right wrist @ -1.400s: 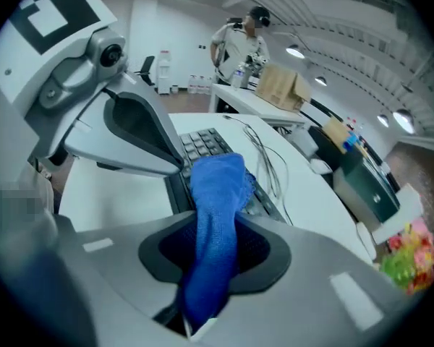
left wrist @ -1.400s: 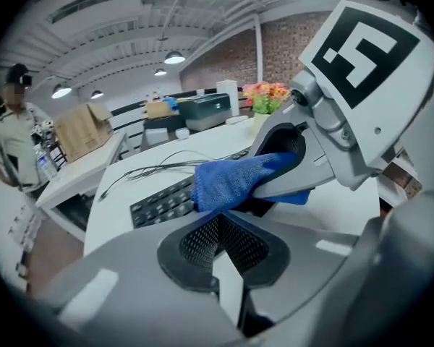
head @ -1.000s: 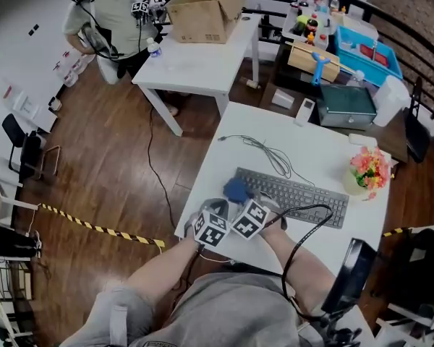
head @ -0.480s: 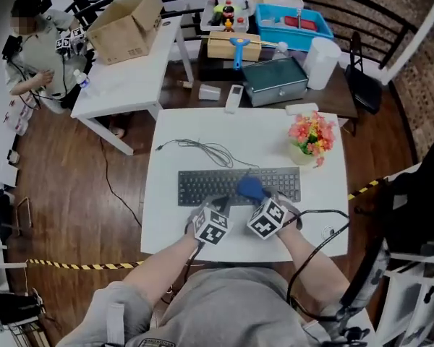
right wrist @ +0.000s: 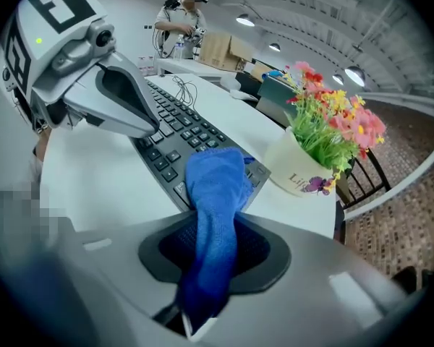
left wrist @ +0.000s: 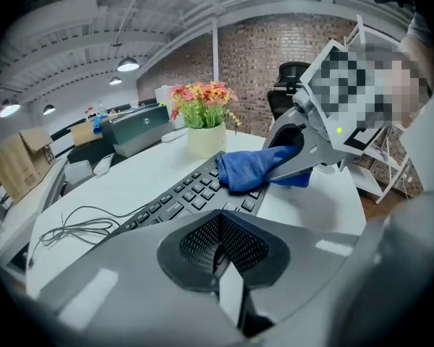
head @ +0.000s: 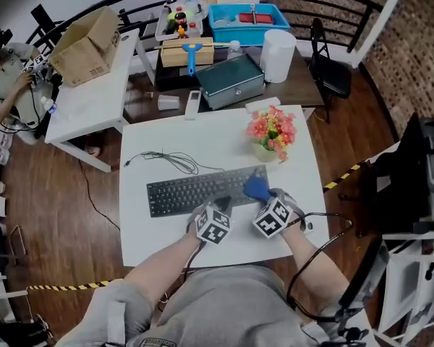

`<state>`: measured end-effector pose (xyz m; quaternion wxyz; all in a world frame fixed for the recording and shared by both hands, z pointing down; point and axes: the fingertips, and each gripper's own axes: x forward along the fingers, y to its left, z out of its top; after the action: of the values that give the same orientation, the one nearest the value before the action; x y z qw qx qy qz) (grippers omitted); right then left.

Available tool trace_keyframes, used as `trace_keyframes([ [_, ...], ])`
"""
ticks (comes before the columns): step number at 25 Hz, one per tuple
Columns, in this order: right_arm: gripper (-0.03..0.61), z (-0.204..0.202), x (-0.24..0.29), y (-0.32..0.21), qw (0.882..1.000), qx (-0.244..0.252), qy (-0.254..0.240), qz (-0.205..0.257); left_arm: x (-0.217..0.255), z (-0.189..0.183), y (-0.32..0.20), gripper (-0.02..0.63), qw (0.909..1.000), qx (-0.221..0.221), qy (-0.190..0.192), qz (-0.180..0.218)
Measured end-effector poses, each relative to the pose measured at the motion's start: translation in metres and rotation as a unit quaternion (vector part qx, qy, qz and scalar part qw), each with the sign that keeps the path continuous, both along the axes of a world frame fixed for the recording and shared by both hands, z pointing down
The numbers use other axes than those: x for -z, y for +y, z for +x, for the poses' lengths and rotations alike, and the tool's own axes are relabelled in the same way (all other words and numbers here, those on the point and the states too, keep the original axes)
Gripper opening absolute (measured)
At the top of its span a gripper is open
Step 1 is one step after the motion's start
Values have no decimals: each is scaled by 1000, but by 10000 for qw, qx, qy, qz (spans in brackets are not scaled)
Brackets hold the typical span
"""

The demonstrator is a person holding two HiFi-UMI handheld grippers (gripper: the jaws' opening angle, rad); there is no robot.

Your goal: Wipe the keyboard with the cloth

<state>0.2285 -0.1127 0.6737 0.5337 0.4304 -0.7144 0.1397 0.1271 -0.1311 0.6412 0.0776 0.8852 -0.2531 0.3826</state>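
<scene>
A black keyboard (head: pixel 188 191) lies across the white table (head: pixel 145 230). My right gripper (head: pixel 264 198) is shut on a blue cloth (head: pixel 256 188), which rests bunched on the keyboard's right end. In the right gripper view the cloth (right wrist: pixel 215 194) hangs from between the jaws onto the keys (right wrist: pixel 175 125). My left gripper (head: pixel 220 206) hovers over the keyboard's near edge just left of the right one, jaws shut with nothing in them. In the left gripper view the keyboard (left wrist: pixel 175 199) runs off to the left and the cloth (left wrist: pixel 247 169) sits under the right gripper (left wrist: pixel 293 166).
A pot of flowers (head: pixel 272 132) stands just behind the keyboard's right end. The keyboard's cable (head: pixel 166 159) loops on the table behind it. A teal case (head: pixel 233 80) and a cardboard box (head: pixel 87 45) sit on tables further back. A person (head: pixel 3 71) stands far left.
Both grippers have slid to the right along the keyboard, taking the cloth from its left end to its right end. The head view has swung with them.
</scene>
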Motion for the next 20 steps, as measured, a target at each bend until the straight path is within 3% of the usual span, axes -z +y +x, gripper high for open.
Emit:
trace_keyframes([
  [11,106,-16,12,-77,9986,419,104,317,10,-21,-24,-6,9984,541,-64,140],
  [20,106,-27,5,-44,9983,536,123,212,3,-29,-11,-6,9984,551,-63,73],
])
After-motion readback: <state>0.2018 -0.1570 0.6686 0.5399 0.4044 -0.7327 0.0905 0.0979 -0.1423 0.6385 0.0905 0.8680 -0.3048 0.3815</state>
